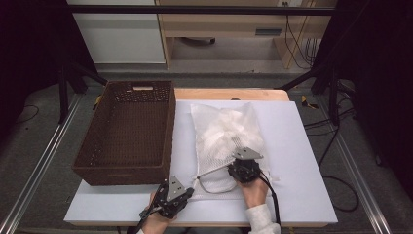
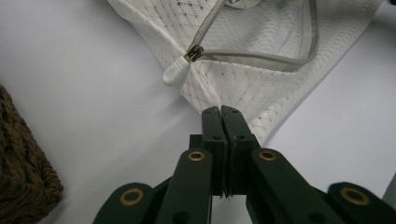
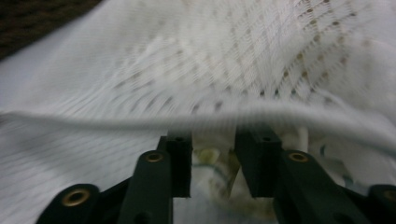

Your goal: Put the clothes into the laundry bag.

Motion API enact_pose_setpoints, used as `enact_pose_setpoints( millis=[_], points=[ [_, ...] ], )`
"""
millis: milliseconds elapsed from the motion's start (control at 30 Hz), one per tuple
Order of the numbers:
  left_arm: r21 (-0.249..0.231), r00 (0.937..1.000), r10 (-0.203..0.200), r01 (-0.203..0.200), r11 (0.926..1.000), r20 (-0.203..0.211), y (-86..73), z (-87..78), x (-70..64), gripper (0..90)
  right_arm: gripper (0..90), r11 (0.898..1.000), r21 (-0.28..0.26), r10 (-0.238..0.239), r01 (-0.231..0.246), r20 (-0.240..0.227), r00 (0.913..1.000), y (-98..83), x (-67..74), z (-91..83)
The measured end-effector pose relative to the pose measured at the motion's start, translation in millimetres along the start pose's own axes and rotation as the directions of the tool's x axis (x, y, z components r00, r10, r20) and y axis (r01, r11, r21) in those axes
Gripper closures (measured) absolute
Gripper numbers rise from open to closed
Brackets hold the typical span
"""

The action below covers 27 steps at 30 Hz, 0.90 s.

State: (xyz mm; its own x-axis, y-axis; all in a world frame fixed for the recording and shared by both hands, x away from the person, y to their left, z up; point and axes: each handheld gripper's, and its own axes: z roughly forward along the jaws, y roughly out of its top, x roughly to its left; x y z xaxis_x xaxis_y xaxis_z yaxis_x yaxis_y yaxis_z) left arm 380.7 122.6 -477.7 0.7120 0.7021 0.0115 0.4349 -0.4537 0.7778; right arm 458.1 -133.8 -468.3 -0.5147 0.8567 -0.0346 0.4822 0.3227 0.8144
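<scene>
Left gripper (image 2: 221, 111) clamps the mesh bag (image 2: 261, 93) corner; right gripper (image 3: 213, 140), jaws parted at the zip opening, may snag mesh.

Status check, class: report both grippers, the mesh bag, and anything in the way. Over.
Left gripper shut on mesh bag corner by the zipper pull. Right gripper at bag's open mouth, jaws apart. Wicker basket sits left, clear of the work.

I see a dark brown woven rectangular basket (image 1: 125, 134) at the left of the high view, sitting on a white tabletop sheet (image 1: 302, 165). Beyond it, at the upper middle, stands a light wooden desk (image 1: 224, 22), with black cables (image 1: 297, 44) hanging at its right.
</scene>
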Motion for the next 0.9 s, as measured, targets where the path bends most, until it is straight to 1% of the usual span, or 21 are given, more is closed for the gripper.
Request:
enact_pose_setpoints(
  millis=[33, 100, 133, 167, 200, 233, 300, 333, 367, 400, 433, 467, 533, 600, 633, 667, 700, 733, 767, 867, 900],
  points=[
    [-0.002, 1.0, -0.001, 0.001, 1.0, 0.0, -0.1, 0.4, -0.6, 87.9, 64.2, 1.0, -0.004, 0.007, -0.007, -0.025, 0.9997, -3.5, 0.7, -7.0],
    [-0.002, 1.0, 0.005, -0.005, 1.0, -0.002, 0.5, 0.4, -2.0, 87.9, 64.5, 1.0, 0.02, -0.005, 0.005, -0.038, 0.9993, -11.2, 3.4, -14.5],
    [-0.005, 1.0, 0.007, -0.007, 1.0, -0.001, 0.8, 0.4, -2.6, 87.9, 66.9, 0.999, 0.032, -0.02, 0.021, -0.032, 0.9993, -14.9, 4.8, -15.1],
    [-0.005, 0.9999, 0.01, -0.01, 0.9999, -0.002, 1.1, 0.0, -2.9, 87.9, 72.1, 0.998, 0.047, -0.043, 0.044, -0.015, 0.999, -17.4, 4.8, -13.9],
    [-0.006, 0.9999, 0.011, -0.011, 0.9999, -0.004, 1.3, -0.6, -3.0, 87.9, 77.1, 0.996, 0.07, -0.046, 0.046, 0.0, 0.999, -18.0, 4.5, -11.2],
    [-0.007, 0.9999, 0.012, -0.012, 0.9999, -0.006, 1.4, -1.2, -2.7, 87.9, 84.1, 0.996, 0.084, -0.044, 0.043, 0.01, 0.999, -17.8, 2.7, -7.2],
    [-0.009, 0.9999, 0.009, -0.009, 0.9999, -0.005, 1.5, -2.3, -1.8, 88.0, 87.7, 0.994, 0.106, -0.016, 0.014, 0.021, 0.9996, -15.8, -1.5, 1.0],
    [-0.009, 0.9999, 0.009, -0.009, 0.9999, -0.006, 1.6, -2.6, -1.5, 88.0, 89.1, 0.994, 0.109, -0.02, 0.016, 0.03, 0.9994, -13.9, -4.9, 4.2],
    [-0.009, 0.9999, 0.009, -0.009, 0.9999, -0.006, 1.6, -2.8, -1.4, 88.0, 89.5, 0.994, 0.11, -0.003, -0.001, 0.036, 0.9993, -11.7, -7.1, 7.2],
    [-0.006, 0.9999, 0.01, -0.01, 0.9999, -0.006, 1.5, -2.7, -1.8, 88.1, 89.7, 0.995, 0.104, 0.0, -0.006, 0.053, 0.9986, -10.5, -9.0, 10.3],
    [-0.003, 0.9998, 0.017, -0.017, 0.9999, -0.005, 1.3, -2.8, -2.1, 88.1, 89.8, 0.996, 0.09, -0.005, -0.003, 0.09, 0.9959, -8.8, -12.0, 15.3],
    [-0.001, 0.9998, 0.019, -0.019, 0.9998, -0.006, 1.2, -2.7, -2.4, 88.1, 89.9, 0.997, 0.08, 0.004, -0.013, 0.117, 0.9931, -7.4, -14.5, 19.2],
    [-0.001, 0.9998, 0.019, -0.019, 0.9998, -0.004, 1.1, -2.0, -2.3, 88.1, 89.7, 0.998, 0.056, 0.013, -0.022, 0.154, 0.988, -6.3, -19.3, 24.4],
    [0.0, 0.9999, 0.011, -0.011, 0.9999, -0.001, 0.7, -1.4, -1.4, 88.0, 88.2, 0.998, 0.036, 0.037, -0.043, 0.149, 0.9881, -7.8, -21.6, 23.3],
    [0.002, 0.9999, 0.012, -0.012, 0.9999, 0.001, 0.6, -1.3, -0.8, 88.0, 85.5, 0.998, 0.036, 0.05, -0.055, 0.129, 0.9904, -8.9, -21.6, 18.0],
    [0.0, 1.0, 0.004, -0.004, 1.0, 0.003, 0.4, -0.7, -0.5, 87.9, 81.1, 0.998, 0.023, 0.062, -0.064, 0.107, 0.9924, -9.7, -21.3, 12.9],
    [-0.001, 1.0, 0.0, 0.0, 1.0, 0.002, 0.4, -0.5, -0.3, 87.9, 75.9, 0.998, -0.016, 0.064, -0.063, 0.079, 0.9949, -12.5, -20.2, 0.9],
    [-0.001, 1.0, 0.0, 0.0, 1.0, 0.002, 0.4, -0.5, -0.3, 87.8, 75.9, 0.998, -0.016, 0.064, -0.063, 0.079, 0.9949, -12.5, -20.2, 0.9],
    [-0.003, 1.0, -0.001, 0.001, 1.0, 0.002, 0.5, -0.2, -0.3, 87.7, 69.4, 0.997, -0.059, 0.053, -0.051, 0.037, 0.9979, -18.6, -18.2, -25.5],
    [-0.007, 1.0, -0.004, 0.004, 1.0, -0.001, 0.8, -0.1, -0.2, 87.6, 64.5, 0.993, -0.108, 0.049, -0.045, 0.034, 0.9982, -26.3, -17.3, -55.0],
    [-0.012, 1.0, -0.006, 0.006, 0.9999, -0.003, 0.8, 0.0, -0.1, 87.6, 61.5, 0.992, -0.116, 0.058, -0.054, 0.036, 0.9976, -29.2, -18.6, -64.1]
  ],
)
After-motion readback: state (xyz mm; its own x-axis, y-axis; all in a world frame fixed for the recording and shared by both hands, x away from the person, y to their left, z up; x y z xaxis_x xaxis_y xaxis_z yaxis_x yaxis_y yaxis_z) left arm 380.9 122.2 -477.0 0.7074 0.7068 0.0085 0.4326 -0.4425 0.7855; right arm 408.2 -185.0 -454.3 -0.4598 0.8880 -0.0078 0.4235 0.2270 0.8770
